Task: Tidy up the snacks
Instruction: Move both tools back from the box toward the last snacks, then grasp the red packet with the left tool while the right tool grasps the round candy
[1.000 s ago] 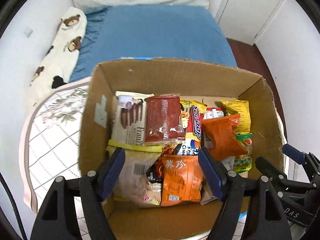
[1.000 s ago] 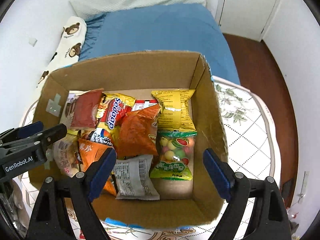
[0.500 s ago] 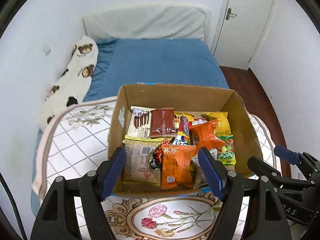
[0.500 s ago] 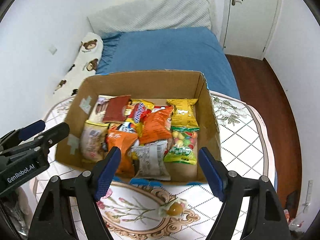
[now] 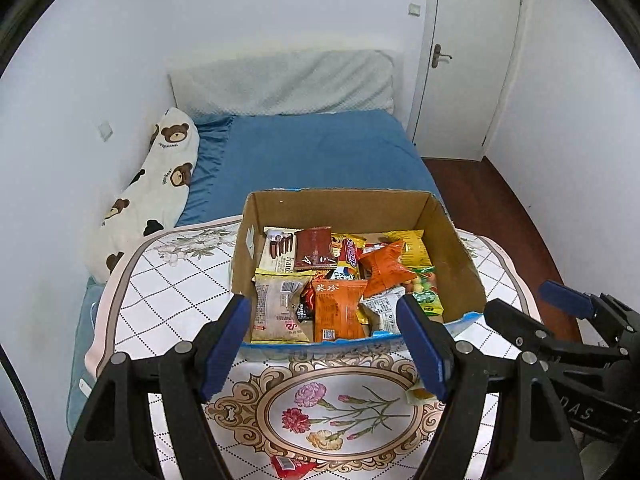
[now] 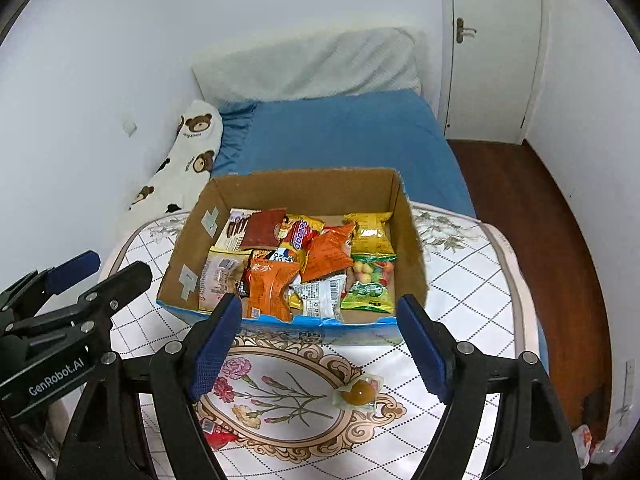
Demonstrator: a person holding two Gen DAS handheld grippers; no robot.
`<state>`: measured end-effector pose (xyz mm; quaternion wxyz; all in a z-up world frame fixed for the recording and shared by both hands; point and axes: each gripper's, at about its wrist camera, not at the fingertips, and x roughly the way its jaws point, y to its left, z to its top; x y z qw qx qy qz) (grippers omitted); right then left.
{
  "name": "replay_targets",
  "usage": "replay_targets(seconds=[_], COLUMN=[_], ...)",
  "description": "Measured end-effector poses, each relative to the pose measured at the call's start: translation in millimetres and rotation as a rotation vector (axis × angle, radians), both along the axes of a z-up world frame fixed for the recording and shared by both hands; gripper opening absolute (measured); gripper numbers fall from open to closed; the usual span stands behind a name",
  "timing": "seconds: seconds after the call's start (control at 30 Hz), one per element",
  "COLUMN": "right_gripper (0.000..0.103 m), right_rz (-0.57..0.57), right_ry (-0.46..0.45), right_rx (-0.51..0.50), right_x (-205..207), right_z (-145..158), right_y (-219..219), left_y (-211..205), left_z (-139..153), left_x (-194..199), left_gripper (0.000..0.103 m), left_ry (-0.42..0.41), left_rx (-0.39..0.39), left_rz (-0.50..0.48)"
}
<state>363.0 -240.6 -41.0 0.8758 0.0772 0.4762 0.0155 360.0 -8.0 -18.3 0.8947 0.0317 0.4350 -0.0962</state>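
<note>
**Snack box on the flowered surface**

A cardboard box point(image 5: 460, 256) full of snack packets point(image 5: 340, 308) sits on a round surface point(image 6: 472, 280) covered with a white, diamond-checked cloth and a carnation medallion. A wrapped candy point(image 6: 358, 392) and a red packet point(image 6: 218, 436) lie loose in front of the box. Behind stands a blue bed point(image 5: 320, 152) with a bear-print pillow point(image 5: 160, 184), white walls and a door point(image 5: 468, 60). The left claw point(image 5: 324, 340) is apart and empty; the right claw point(image 6: 318, 340), its jaws just shifting, also gapes, holding nothing.

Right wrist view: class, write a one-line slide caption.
Open right gripper above a wrapped round sweet, before a cardboard box of snack packets.
</note>
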Motion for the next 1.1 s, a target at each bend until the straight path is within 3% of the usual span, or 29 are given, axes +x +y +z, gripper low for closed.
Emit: replay_targets(seconds=[0.07,0.23,0.33,0.47,0.73,0.83,0.97,1.1], right_gripper=[0.093,0.095,0.095,0.095,0.094,0.088,0.064,0.058], right_rz=[-0.004,-0.012,-0.023,-0.051,-0.149,-0.177,-0.172,-0.119], right_ry=[-0.008,-0.006,0.035,0.128,0.427,0.49,0.533,0.53], right_rx=[0.001,0.012,0.04,0.07,0.178,0.207,0.197,0.133], right_x=[-7,-17,-17,-18,-13,-12,-7,-2], right_z=[5,5,-12,-57,-198,-235,-264,-277], right_y=[-1,-3,-9,-20,-46,-48,-42,-26], left_y=[0,4,11,29,74,86,88,83], left_z=[2,-6,-23,-70,-180,-209,-237,-268], left_x=[-4,-9,-11,-13,-31,-41,-60,-75], left_gripper=[0.074,0.074,0.074,0.074,0.074,0.074,0.074,0.074], left_ry=[-0.008,0.005,0.041,0.149,0.399,0.489,0.561,0.675], left_rx=[-0.001,-0.003,0.009,0.034,0.079,0.052,0.038,0.006], left_rz=[0.003,0.025,0.056,0.113,0.232,0.247,0.23,0.202])
